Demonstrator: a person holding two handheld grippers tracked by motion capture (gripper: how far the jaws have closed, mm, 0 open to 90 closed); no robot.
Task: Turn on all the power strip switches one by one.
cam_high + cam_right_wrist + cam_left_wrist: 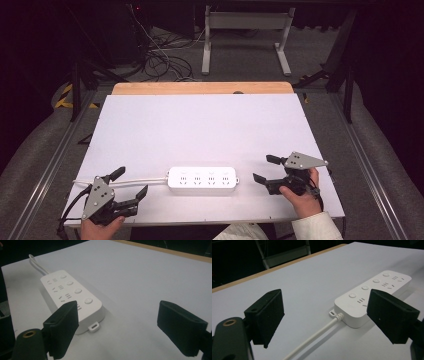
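- A white power strip (202,180) lies flat on the white table (200,130), near the front edge, between the two grippers.
- It has four round buttons in a row and four sets of plug holes.
- Its white cord (120,181) runs off from the left end toward the left gripper (131,185).
- The left gripper sits near the front left corner. Its jaws are wide apart with nothing in them, and the cord passes between them in the left gripper view.
- The right gripper (263,169) is just to the right of the strip, not touching it. Its jaws are wide apart and hold nothing.
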